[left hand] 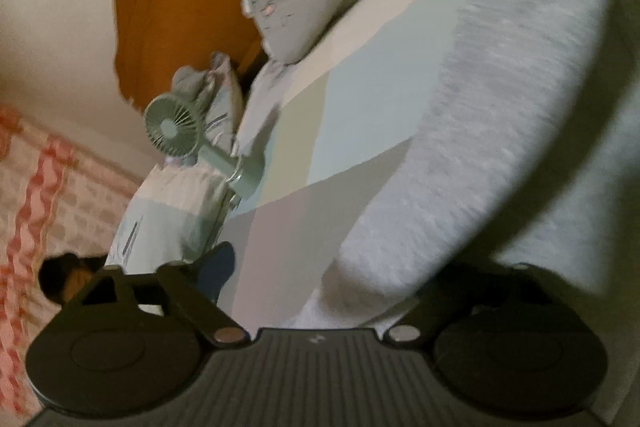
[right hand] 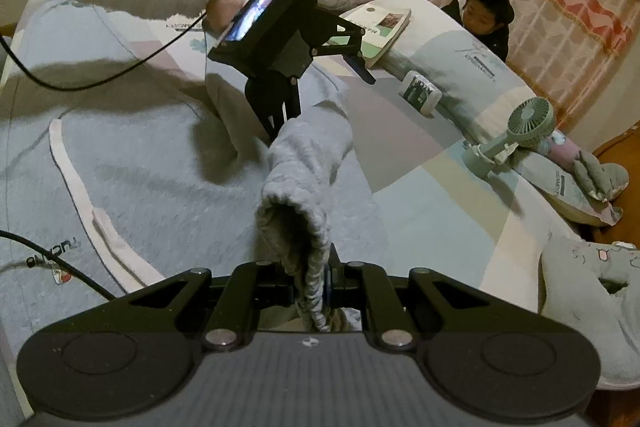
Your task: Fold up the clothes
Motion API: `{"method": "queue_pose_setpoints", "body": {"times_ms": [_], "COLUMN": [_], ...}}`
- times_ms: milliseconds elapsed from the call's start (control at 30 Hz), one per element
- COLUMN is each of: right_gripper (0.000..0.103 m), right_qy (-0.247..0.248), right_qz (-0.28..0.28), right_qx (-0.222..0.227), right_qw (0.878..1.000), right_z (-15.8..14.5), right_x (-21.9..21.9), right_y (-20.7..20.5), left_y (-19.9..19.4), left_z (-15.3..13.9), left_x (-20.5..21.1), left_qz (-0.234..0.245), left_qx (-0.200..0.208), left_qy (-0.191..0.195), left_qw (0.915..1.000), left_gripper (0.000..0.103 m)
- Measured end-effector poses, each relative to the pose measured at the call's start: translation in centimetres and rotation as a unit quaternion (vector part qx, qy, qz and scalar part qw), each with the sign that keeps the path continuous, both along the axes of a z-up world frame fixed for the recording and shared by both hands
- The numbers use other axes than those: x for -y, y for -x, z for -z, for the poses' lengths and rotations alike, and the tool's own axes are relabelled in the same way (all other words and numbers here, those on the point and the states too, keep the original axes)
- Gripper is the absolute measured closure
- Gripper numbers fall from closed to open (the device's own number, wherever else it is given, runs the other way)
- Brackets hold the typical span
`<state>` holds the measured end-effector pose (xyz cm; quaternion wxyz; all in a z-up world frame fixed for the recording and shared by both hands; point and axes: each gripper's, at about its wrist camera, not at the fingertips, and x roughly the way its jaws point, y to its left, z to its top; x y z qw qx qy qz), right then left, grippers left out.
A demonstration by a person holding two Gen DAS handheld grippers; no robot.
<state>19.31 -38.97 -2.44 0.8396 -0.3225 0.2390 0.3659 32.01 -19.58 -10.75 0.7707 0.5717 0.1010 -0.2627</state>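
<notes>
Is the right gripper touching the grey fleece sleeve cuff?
Touching. The right wrist view shows the right gripper clamped shut on the grey fleece sleeve cuff, fabric pinched between its fingers.

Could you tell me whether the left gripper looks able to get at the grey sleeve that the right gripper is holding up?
Probably yes: the left gripper, jaws apart, sits right at the sleeve, nothing between; the right gripper pinches its cuff.
</notes>
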Motion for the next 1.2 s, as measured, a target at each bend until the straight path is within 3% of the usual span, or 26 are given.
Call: {"method": "queue_pose_setpoints", "body": {"times_ms": [67, 300, 400, 467, 533, 633, 867, 1200], "right_gripper": [0.088, 0.088, 0.088, 0.088, 0.088, 0.088, 0.088, 0.087], "right_qy": [0.001, 0.006, 0.006, 0.004, 0.003, 0.002, -0.009, -0.05], "right_qz": [0.0, -0.004, -0.003, -0.001, 0.001, 0.004, 0.019, 0.044], "right_qx": [-0.002, -0.013, -0.017, -0.021, -0.024, -0.025, -0.015, -0.003], "right_qw": [1.0, 1.0, 1.0, 1.0, 1.0, 1.0, 1.0, 0.998], "right_z": [0.2, 0.7, 1.0, 1.2, 1.4, 1.6, 1.0, -1.5], "right_x": [0.0, -0.2, -0.2, -0.1, 0.0, 0.1, 0.6, 2.9], "right_y": [-0.1, 0.0, 0.3, 0.4, 0.5, 0.6, 0.6, 0.9], "left_y": [0.4, 0.4, 0.3, 0.5, 0.9, 1.2, 2.2, 9.9], "left_z": [0.4, 1.3, 1.6, 2.1, 2.6, 2.8, 0.0, -3.8], "left_x": [0.1, 0.6, 0.9, 1.1, 1.2, 1.3, 1.9, 1.3], "left_qz": [0.017, 0.052, 0.059, 0.064, 0.063, 0.054, 0.024, -0.009], "left_qx": [0.0, -0.007, -0.017, -0.022, -0.025, -0.019, -0.02, -0.012], "left_qy": [-0.023, -0.059, -0.071, -0.081, -0.085, -0.081, -0.096, -0.141], "left_qw": [0.9996, 0.9968, 0.9956, 0.9944, 0.994, 0.9951, 0.9949, 0.9899], "left_gripper": [0.038, 0.052, 0.067, 0.086, 0.098, 0.1, 0.098, 0.099]}}
